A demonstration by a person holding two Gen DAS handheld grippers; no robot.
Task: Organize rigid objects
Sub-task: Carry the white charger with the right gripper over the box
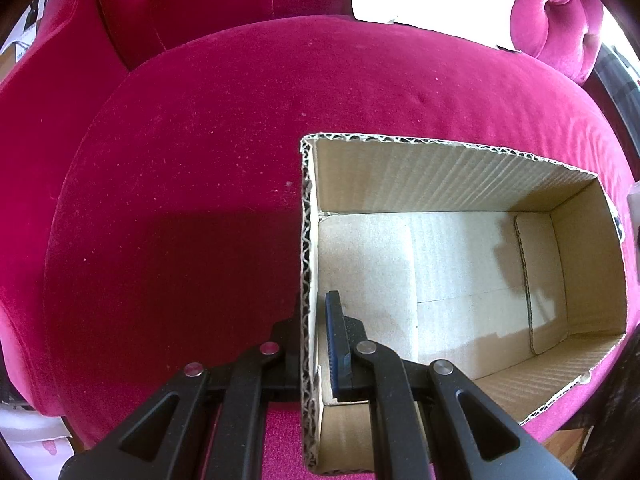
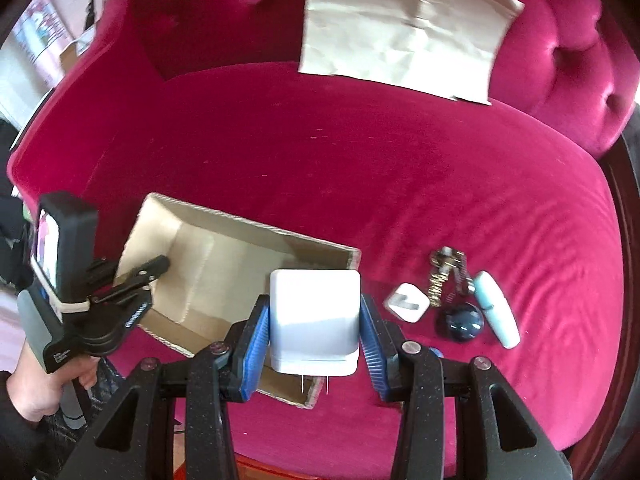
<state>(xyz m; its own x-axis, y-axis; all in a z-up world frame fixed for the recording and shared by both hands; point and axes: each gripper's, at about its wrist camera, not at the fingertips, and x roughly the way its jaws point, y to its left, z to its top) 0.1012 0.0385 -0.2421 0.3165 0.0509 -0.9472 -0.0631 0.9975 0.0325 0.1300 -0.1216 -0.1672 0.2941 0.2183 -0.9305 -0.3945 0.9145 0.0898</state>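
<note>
An open cardboard box point(image 1: 440, 168) lies on the pink velvet sofa seat, and its inside is bare. My left gripper point(image 1: 308, 332) is shut on the box's left wall, one finger outside and the blue-padded finger inside; it also shows in the right wrist view point(image 2: 158, 266). My right gripper point(image 2: 316, 316) is shut on a white plug-in charger point(image 2: 314, 316) with its prongs pointing toward me, held above the box's point(image 2: 224, 252) near right corner.
On the seat right of the box lie a small white charger point(image 2: 407, 303), a metal watch point(image 2: 446, 276), a dark glass ball point(image 2: 464, 320) and a pale blue-and-white tube point(image 2: 496, 308). A flat cardboard sheet point(image 2: 400, 32) leans on the tufted backrest.
</note>
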